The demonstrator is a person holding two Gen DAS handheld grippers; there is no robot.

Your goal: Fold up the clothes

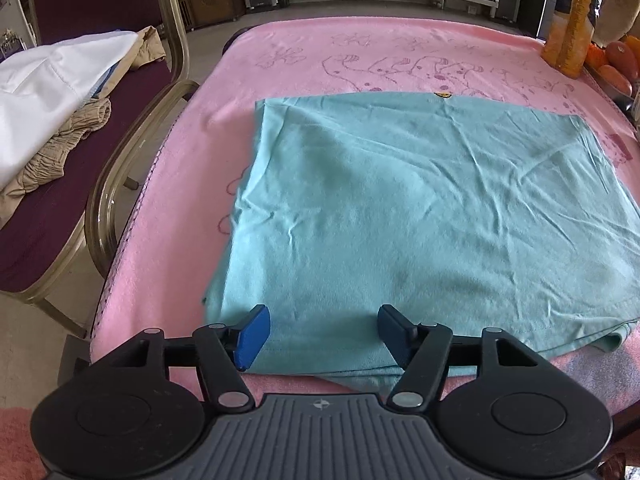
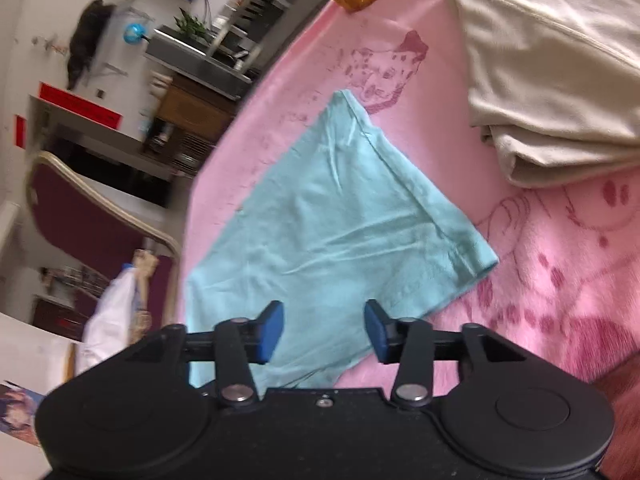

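A teal garment [image 1: 420, 216] lies folded flat into a rough rectangle on the pink blanket [image 1: 312, 52]. My left gripper [image 1: 322, 338] hovers open over the garment's near left edge, blue pads wide apart, nothing between them. In the right wrist view, which is tilted, the same teal garment [image 2: 332, 220] shows with its hemmed edge toward the right. My right gripper [image 2: 325, 330] stands open above its near corner, holding nothing.
A maroon chair [image 1: 60, 200] left of the table carries white and tan clothes [image 1: 44, 96]. A folded beige garment [image 2: 552, 64] lies on the blanket at the right. An orange bag [image 1: 572, 20] and fruit [image 1: 620, 60] sit at the far right corner.
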